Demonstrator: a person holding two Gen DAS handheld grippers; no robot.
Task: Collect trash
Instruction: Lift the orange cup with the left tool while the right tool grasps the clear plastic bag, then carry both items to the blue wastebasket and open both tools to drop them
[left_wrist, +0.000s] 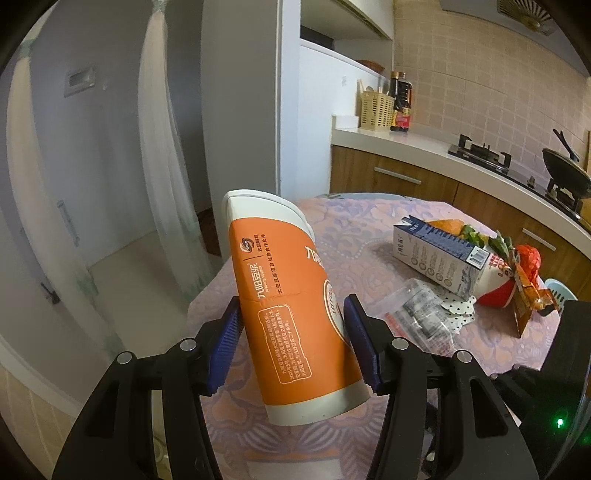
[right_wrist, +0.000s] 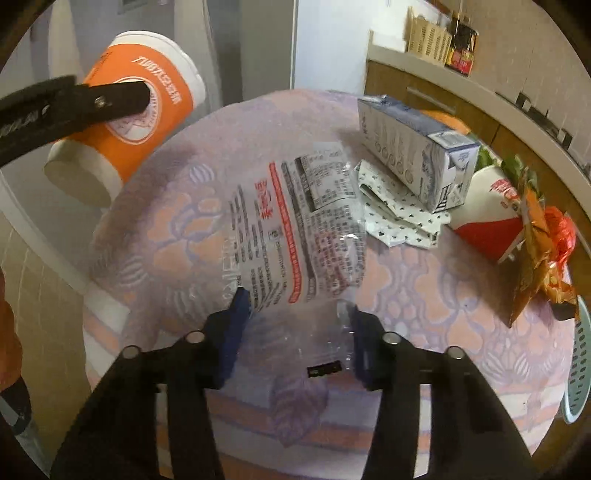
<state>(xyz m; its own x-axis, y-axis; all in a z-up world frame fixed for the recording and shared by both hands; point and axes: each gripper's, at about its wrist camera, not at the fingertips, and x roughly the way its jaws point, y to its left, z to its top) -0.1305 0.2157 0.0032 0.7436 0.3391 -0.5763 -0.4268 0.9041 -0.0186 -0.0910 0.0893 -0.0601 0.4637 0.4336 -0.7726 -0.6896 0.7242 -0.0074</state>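
Trash pickup, cup already lifted and the wrapper lined up next

The desk (right_wrist: 424, 295), covered in a pink-and-purple floral cloth, is seen with most of the litter bunched toward its far right edge: a blue-and-white carton (right_wrist: 413, 155) lying on its side, a red-and-white cup (right_wrist: 484, 218) tipped over behind it, a spotted paper scrap (right_wrist: 399, 218) and some orange snack packets (right_wrist: 535, 258). The orange paper cup (left_wrist: 291, 306) is pinched across its middle by the left gripper (left_wrist: 291, 343), held tilted and clear of the desk's near left edge. The clear printed wrapper (right_wrist: 295, 229) lies flat mid-desk, straight ahead of the right gripper (right_wrist: 295, 332), long axis running away from it; the jaws are spread on either side of its near end, so the right hand is clearly nearer. Whether the see-through film is actually touched can't be made out.
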